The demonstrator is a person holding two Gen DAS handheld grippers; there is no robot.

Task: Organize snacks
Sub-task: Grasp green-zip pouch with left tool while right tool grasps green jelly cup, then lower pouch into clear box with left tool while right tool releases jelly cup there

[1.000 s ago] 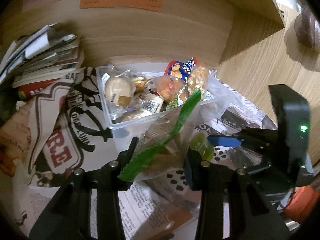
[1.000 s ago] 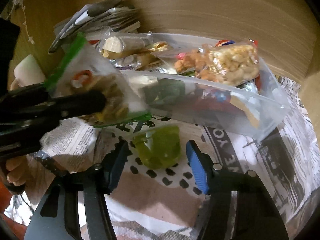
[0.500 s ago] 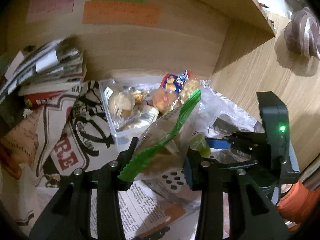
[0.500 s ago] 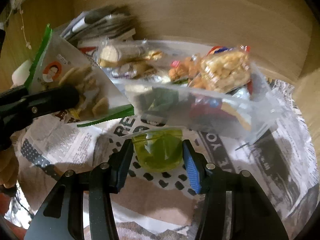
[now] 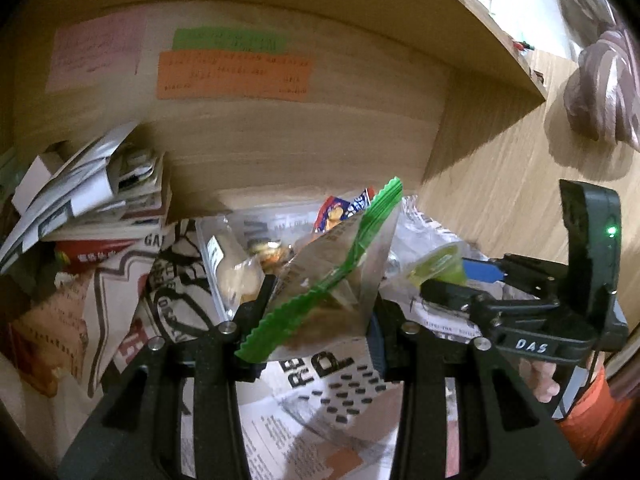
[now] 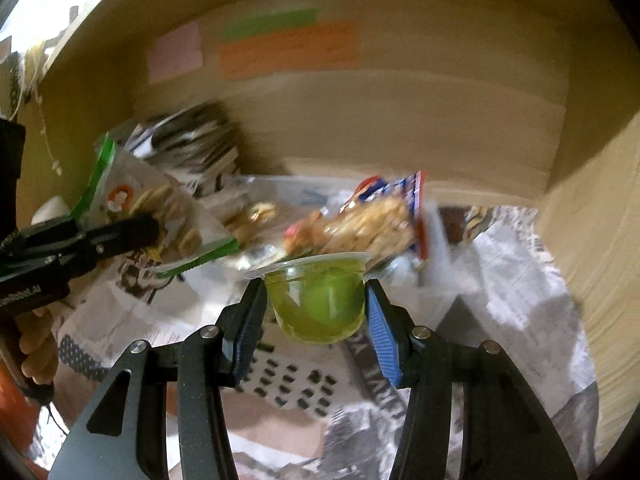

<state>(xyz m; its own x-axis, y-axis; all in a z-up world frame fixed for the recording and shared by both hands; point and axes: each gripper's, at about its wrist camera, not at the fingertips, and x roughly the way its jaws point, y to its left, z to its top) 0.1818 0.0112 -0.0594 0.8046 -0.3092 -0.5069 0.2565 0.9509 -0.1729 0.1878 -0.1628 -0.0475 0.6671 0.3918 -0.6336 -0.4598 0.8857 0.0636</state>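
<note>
A clear jelly cup (image 6: 316, 300) of green gel, foil-lidded, sits clamped in the right gripper (image 6: 316, 312) above the newspaper (image 6: 516, 300). The left gripper (image 5: 316, 320) pinches a green-edged snack bag (image 5: 336, 276) just before the crowded clear tub (image 5: 224, 240), boxed by wooden walls (image 5: 280, 148).

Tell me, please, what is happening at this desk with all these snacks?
A person is sorting snacks with a handheld gripper in each hand. The left gripper is shut on a clear snack bag with a green zip edge, held up off the newspaper. The right gripper is shut on a small cup of green jelly, also lifted. Behind both sits a clear plastic box already holding several packets.
</note>
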